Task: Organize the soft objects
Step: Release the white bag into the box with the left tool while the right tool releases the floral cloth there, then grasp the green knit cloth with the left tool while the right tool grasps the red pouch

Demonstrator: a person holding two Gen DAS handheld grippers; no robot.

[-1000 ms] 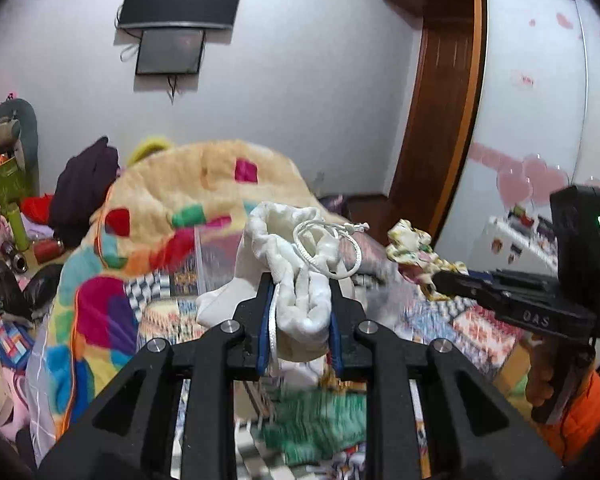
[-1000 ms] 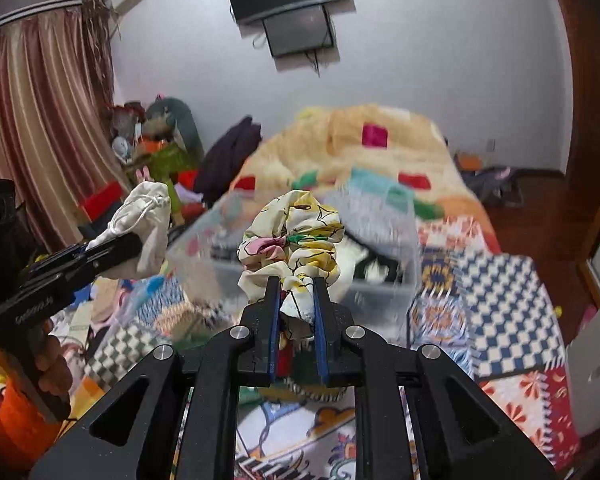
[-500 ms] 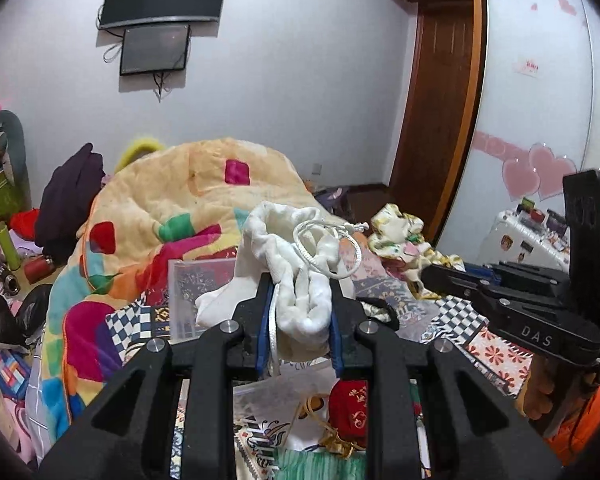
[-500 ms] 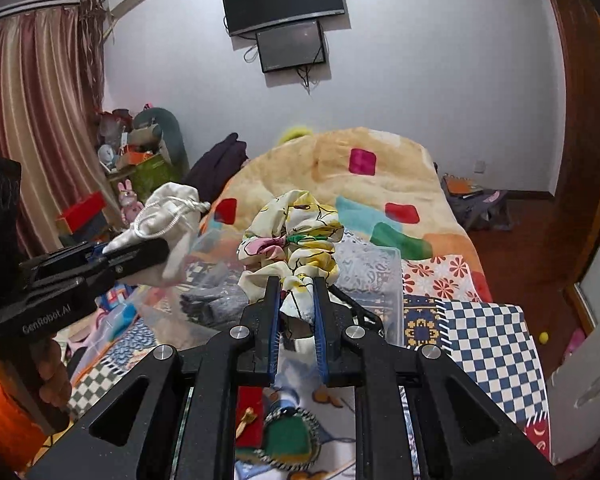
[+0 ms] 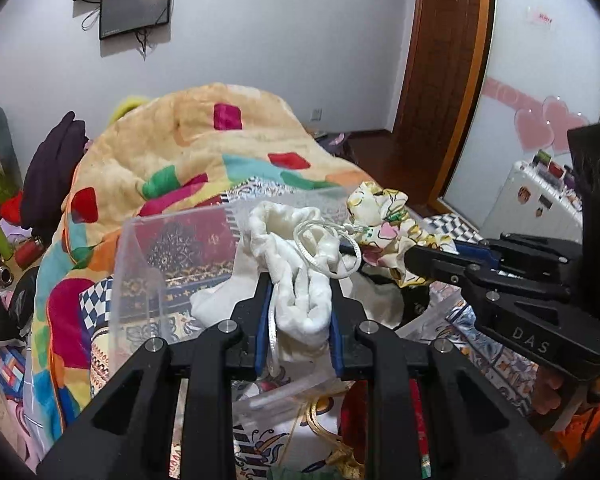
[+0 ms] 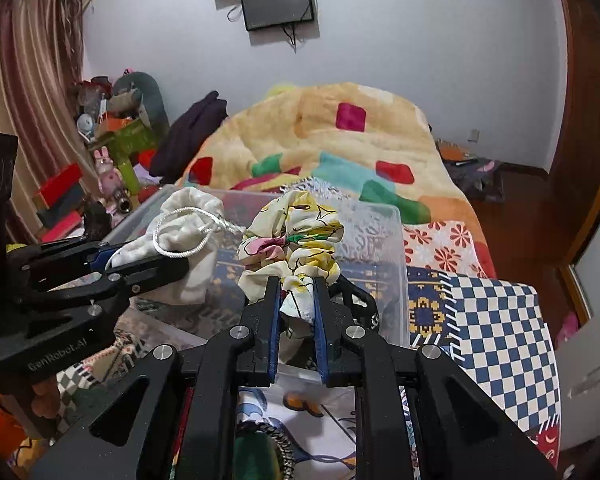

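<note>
My left gripper (image 5: 300, 292) is shut on a white drawstring pouch (image 5: 300, 264) and holds it over a clear plastic box (image 5: 140, 264). My right gripper (image 6: 296, 292) is shut on a yellow floral scrunchie (image 6: 296, 236) above the same box (image 6: 384, 240). In the left wrist view the right gripper (image 5: 384, 254) reaches in from the right with the scrunchie (image 5: 384, 216). In the right wrist view the left gripper (image 6: 152, 262) comes in from the left with the pouch (image 6: 184, 224). The two grippers are close, side by side.
The box sits on a patterned bedspread (image 6: 496, 320) with a yellow patchwork blanket (image 6: 340, 136) heaped behind it. A red pouch and gold cord (image 5: 352, 412) lie below the left gripper. Cluttered shelves (image 6: 112, 132) stand at the left, a wooden door (image 5: 440, 80) at the right.
Both grippers have moved forward and down toward the clear box, still holding the pouch and scrunchie. The right gripper has come closer to the left one.
</note>
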